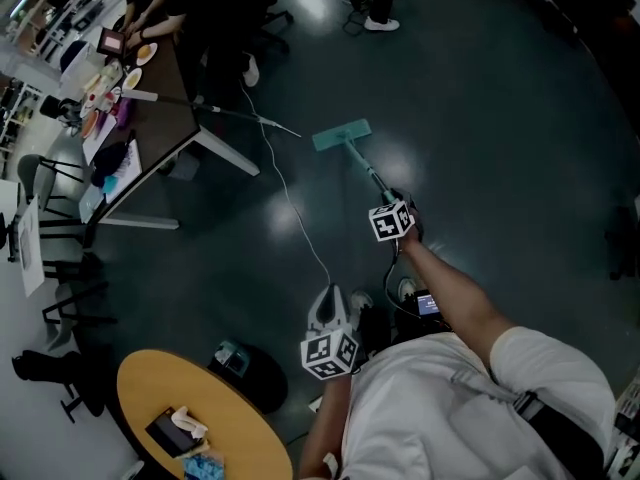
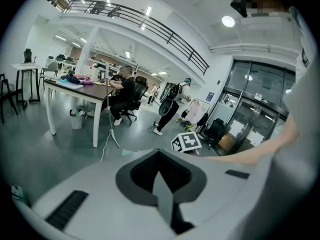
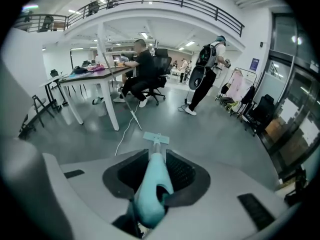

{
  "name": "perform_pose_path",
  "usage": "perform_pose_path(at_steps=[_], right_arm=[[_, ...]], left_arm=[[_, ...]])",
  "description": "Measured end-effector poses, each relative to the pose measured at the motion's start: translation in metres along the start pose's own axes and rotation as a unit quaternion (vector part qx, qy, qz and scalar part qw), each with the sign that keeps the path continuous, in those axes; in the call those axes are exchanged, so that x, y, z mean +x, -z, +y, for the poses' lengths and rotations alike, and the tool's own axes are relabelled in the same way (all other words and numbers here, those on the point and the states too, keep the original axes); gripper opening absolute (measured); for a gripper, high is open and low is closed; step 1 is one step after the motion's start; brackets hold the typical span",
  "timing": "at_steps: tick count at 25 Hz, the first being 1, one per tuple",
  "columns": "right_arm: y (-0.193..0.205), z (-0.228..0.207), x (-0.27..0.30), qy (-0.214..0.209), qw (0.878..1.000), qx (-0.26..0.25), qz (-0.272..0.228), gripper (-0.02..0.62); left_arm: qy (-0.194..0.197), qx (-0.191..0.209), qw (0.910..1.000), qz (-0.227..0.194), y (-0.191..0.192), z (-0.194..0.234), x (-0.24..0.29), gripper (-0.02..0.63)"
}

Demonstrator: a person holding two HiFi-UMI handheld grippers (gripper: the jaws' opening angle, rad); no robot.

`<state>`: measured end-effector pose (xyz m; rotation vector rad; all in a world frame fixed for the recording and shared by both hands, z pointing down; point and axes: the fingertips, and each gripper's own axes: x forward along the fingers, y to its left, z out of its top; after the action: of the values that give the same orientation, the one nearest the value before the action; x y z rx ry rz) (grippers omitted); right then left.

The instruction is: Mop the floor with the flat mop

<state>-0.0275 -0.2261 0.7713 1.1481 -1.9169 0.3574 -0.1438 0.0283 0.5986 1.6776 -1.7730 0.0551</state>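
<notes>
The flat mop has a teal head [image 1: 341, 135] lying flat on the dark floor, and its teal handle [image 1: 368, 175] slants back toward me. My right gripper [image 1: 398, 211] is shut on the handle's grip end. In the right gripper view the teal grip [image 3: 151, 190] fills the jaws of the right gripper [image 3: 156, 180], and the mop head [image 3: 156, 138] lies straight ahead. My left gripper [image 1: 329, 306] hangs lower and closer to my body, away from the mop. In its own view the left gripper [image 2: 161, 184] is shut on nothing.
A white cable [image 1: 291, 206] trails across the floor left of the mop. A long desk [image 1: 163, 121] with clutter and seated people stands at far left. A round yellow table [image 1: 150, 383] is near my left side. A standing person with a backpack [image 3: 202, 74] is ahead.
</notes>
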Motion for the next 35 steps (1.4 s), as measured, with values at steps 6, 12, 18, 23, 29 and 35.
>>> perform_pose_path(at_steps=[6, 12, 18, 23, 29, 35], right_arm=[[0.046, -0.006, -0.103, -0.025, 1.0, -0.01, 0.008, 0.115], [0.081, 0.004, -0.196, -0.052, 0.999, -0.014, 0.0, 0.116], [0.092, 0.008, -0.198, -0.054, 0.998, -0.024, -0.004, 0.115], [0.094, 0.005, -0.201, -0.057, 0.998, -0.026, -0.007, 0.115], [0.1, 0.003, -0.198, -0.059, 0.998, -0.036, -0.009, 0.115], [0.101, -0.001, -0.197, -0.061, 0.997, -0.034, -0.011, 0.115]], left_arm=[[0.015, -0.006, 0.9999, 0.001, 0.005, 0.0, 0.001, 0.002], [0.055, 0.013, 0.9983, -0.017, -0.011, -0.023, 0.01, 0.002], [0.077, 0.017, 0.9967, -0.017, -0.006, -0.045, 0.01, 0.002], [0.086, 0.024, 0.9959, -0.009, 0.005, -0.056, 0.005, 0.002], [0.084, 0.027, 0.996, -0.017, 0.002, -0.062, 0.003, 0.001], [0.081, 0.032, 0.996, -0.02, 0.001, -0.067, 0.002, 0.002]])
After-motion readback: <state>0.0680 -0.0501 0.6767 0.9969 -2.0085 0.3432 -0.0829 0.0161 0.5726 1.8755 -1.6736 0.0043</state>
